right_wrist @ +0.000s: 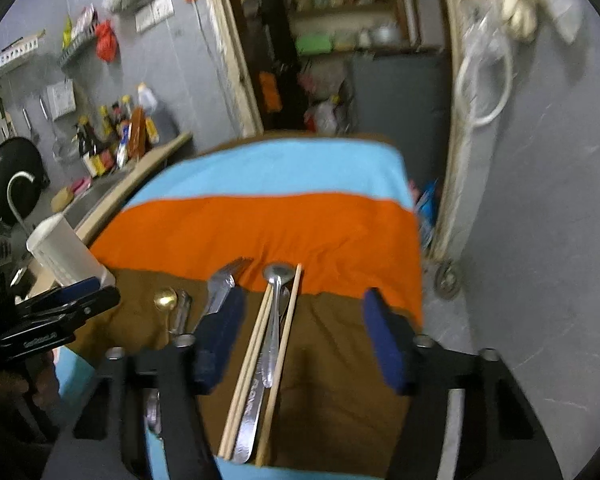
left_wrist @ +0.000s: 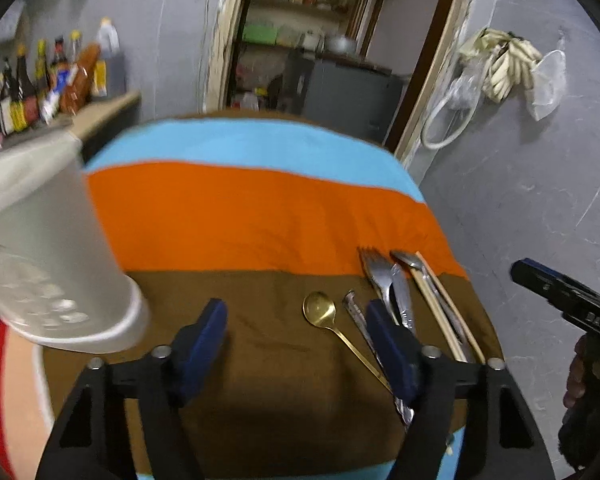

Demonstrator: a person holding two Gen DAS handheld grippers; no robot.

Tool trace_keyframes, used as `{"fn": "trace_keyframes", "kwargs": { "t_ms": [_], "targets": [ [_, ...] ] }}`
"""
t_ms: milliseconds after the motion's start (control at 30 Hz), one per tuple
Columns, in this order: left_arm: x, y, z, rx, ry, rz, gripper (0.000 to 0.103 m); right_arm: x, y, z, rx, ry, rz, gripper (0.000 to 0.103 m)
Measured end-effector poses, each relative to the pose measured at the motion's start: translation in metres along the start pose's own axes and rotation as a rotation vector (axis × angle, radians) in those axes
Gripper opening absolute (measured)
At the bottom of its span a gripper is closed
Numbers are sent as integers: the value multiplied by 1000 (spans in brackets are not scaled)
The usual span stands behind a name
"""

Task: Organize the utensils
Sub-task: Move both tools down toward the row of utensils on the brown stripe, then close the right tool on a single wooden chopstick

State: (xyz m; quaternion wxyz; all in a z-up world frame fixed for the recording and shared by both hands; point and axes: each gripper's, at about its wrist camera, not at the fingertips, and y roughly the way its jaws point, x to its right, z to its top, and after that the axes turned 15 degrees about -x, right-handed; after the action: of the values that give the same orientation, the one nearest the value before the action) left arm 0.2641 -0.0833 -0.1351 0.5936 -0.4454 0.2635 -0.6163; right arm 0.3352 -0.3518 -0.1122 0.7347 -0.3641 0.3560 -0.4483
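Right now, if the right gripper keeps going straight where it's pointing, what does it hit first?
Most likely the chopsticks and the silver spoon lying between its open jaws on the striped cloth; depth is hard to judge.

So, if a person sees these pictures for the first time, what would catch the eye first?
Probably the striped cloth, with its bright orange band across the middle of the table. Next, the utensils lying side by side on the brown band: a gold spoon, a fork and wooden chopsticks. A white holder stands at the table's left side.
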Motion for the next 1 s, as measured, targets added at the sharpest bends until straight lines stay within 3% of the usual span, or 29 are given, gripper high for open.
{"fn": "trace_keyframes", "kwargs": {
  "t_ms": [133, 300, 433, 600, 867, 933, 1000],
  "targets": [
    [-2, 27, 5, -54, -12, -29, 48, -1, 37, 10, -85, -51, 31, 37],
    [0, 48, 5, -93, -23, -59, 39, 0, 68, 11, -155, -70, 58, 27],
    [5, 55, 7, -118, -8, -88, 29, -6, 84, 10, -200, -87, 85, 21],
    [4, 62, 12, -142, -9, -124, 28, -9, 98, 16, -251, -91, 105, 19],
    [6, 65, 15, -152, -2, -106, 21, -17, 113, 28, -326, -88, 106, 19],
    [7, 63, 16, -142, 0, -90, 8, -18, 115, 30, -335, -81, 104, 13],
    [6, 62, 19, -152, -22, -104, 7, -17, 116, 30, -348, -62, 128, 8]
  ]
}}
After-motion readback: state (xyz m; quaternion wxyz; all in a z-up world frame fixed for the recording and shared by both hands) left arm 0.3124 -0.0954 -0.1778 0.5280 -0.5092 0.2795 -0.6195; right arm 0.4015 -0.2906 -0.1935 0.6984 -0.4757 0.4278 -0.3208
